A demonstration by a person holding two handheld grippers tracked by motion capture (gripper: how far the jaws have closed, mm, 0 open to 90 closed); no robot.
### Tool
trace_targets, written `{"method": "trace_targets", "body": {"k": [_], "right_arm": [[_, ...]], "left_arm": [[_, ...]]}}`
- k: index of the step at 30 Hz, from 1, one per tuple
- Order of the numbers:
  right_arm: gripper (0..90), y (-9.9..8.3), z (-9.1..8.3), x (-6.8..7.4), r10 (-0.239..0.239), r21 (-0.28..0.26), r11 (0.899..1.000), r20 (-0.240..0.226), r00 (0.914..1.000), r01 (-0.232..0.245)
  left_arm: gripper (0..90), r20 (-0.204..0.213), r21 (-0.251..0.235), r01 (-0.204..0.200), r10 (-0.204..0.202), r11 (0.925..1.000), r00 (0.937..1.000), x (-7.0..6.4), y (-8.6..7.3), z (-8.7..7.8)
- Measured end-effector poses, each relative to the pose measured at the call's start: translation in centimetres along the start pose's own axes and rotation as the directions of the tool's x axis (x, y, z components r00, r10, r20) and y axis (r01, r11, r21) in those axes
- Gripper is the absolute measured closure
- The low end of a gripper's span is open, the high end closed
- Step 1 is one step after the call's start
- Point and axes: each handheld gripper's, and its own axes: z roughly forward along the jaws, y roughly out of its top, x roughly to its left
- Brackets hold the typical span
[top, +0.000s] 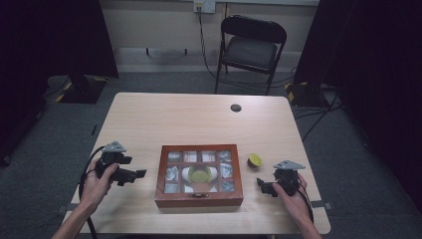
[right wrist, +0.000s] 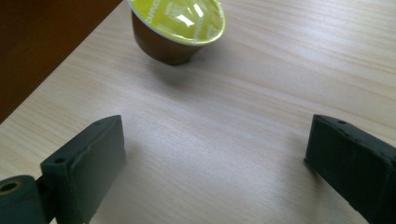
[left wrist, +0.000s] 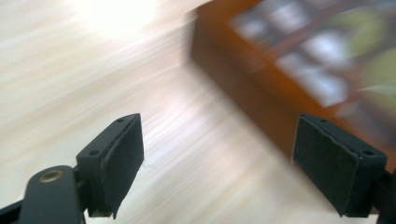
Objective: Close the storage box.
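Wooden box sits between 2 open grippers

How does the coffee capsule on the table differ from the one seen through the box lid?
The loose capsule sits on the bare table right of the wooden box; the boxed capsule lies in the middle compartment under the closed glass lid. The loose capsule shows its brown side wall, tilted; the boxed capsule shows mainly its foil top. Both have yellow-green foil tops.
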Motion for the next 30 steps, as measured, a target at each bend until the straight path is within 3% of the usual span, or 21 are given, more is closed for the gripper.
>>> {"method": "trace_targets", "body": {"k": [3, 6, 9, 13, 15, 16, 17, 18, 19, 21, 24, 30], "right_arm": [[4.1, 0.0, 0.0, -0.1, 0.004, 0.002, 1.0, 0.008, 1.0, -0.004], [4.1, -0.1, -0.1, -0.1, 0.01, 0.0, 1.0, 0.012, 0.9999, -0.01], [4.0, -0.2, -0.2, -0.3, 0.024, -0.001, 1.0, 0.027, 0.9993, -0.024], [4.0, -0.3, -0.3, -0.6, 0.036, -0.003, 0.999, 0.043, 0.9984, -0.036], [4.0, -0.4, -0.4, -0.7, 0.045, -0.003, 0.999, 0.052, 0.9976, -0.045], [4.0, -0.4, -0.4, -0.8, 0.048, -0.002, 0.999, 0.055, 0.9974, -0.048], [4.0, -0.4, -0.4, -0.8, 0.049, -0.002, 0.999, 0.055, 0.9973, -0.049], [4.0, -0.4, -0.4, -0.8, 0.05, -0.002, 0.999, 0.056, 0.9972, -0.05], [4.0, -0.4, -0.4, -0.8, 0.049, -0.002, 0.999, 0.056, 0.9973, -0.049], [4.0, -0.4, -0.4, -0.8, 0.05, -0.002, 0.999, 0.056, 0.9972, -0.05], [3.9, -0.4, -0.4, -0.8, 0.049, -0.003, 0.999, 0.056, 0.9973, -0.049], [3.7, -0.4, -0.4, -0.8, 0.05, -0.002, 0.999, 0.058, 0.9971, -0.05]], "left_arm": [[16.2, -0.041, 0.006, 0.058, -0.058, 0.9983, 0.9975, 1.3, -1.1, 0.1], [16.1, -0.095, 0.005, 0.079, -0.078, 0.9969, 0.9924, 2.0, -1.9, 0.1], [16.1, -0.193, 0.007, 0.086, -0.083, 0.9963, 0.9778, 2.4, -3.1, 0.5], [16.1, -0.224, 0.018, 0.098, -0.091, 0.9951, 0.9703, 2.7, -4.1, 1.3], [16.9, -0.285, 0.008, 0.093, -0.087, 0.9956, 0.9546, 2.7, -4.4, 1.7], [21.5, -0.294, 0.007, 0.08, -0.074, 0.9968, 0.9529, 2.7, -4.6, 1.9], [22.3, -0.322, 0.017, 0.077, -0.068, 0.9969, 0.9443, 2.7, -4.7, 2.1], [16.3, -0.328, 0.003, 0.083, -0.078, 0.9965, 0.9414, 2.7, -4.8, 2.3], [14.5, -0.312, -0.009, 0.09, -0.088, 0.9959, 0.946, 2.9, -4.9, 2.4], [13.8, -0.322, -0.04, 0.1, -0.108, 0.9942, 0.9406, 2.9, -5.1, 2.5], [11.3, -0.29, -0.108, 0.098, -0.126, 0.9892, 0.9488, 3.3, -5.9, 2.9], [6.6, -0.296, -0.1, 0.109, -0.134, 0.9891, 0.9456, 3.2, -5.8, 2.9]]}}
